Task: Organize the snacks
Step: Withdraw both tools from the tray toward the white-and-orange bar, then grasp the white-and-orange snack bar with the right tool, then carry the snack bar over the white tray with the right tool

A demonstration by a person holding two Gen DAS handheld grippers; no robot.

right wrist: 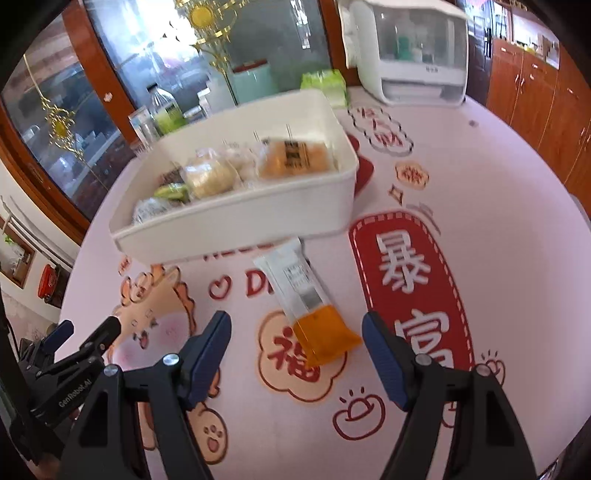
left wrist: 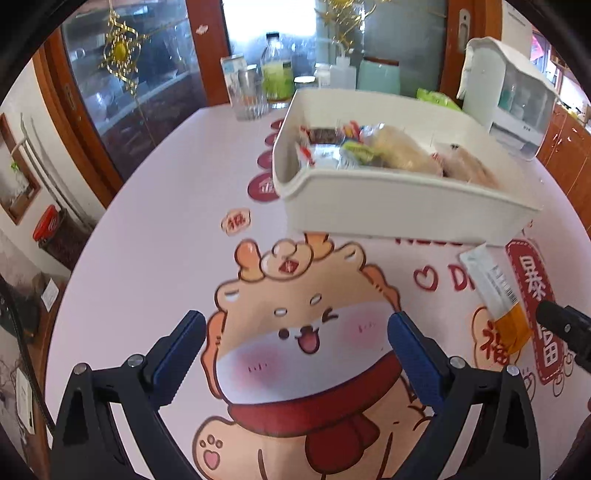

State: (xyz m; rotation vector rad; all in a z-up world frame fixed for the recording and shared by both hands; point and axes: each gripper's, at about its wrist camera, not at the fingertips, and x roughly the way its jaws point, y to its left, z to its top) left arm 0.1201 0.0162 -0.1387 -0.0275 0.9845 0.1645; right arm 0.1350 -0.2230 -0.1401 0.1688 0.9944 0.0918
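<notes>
Your right hand-held gripper (right wrist: 295,354) is released over the snack bar (right wrist: 308,306); closing crooked probably skids the flat wrapper against the bin (right wrist: 236,221).

Bright daylight fr. back window (left wrist: 266,18) (blown out); motion blur, fisheye edges dark.

A white rectangular bin (right wrist: 236,218) stood on the table, packed with wrapped snacks: pale round buns (right wrist: 210,177), a tan cake (right wrist: 295,158) in clear film, and green and red packets (left wrist: 354,147). At the bin's 5 o'clock corner, one flat white-and-orange packet (right wrist: 306,306) lay apart on the table, its orange end farthest from the bin.
</notes>
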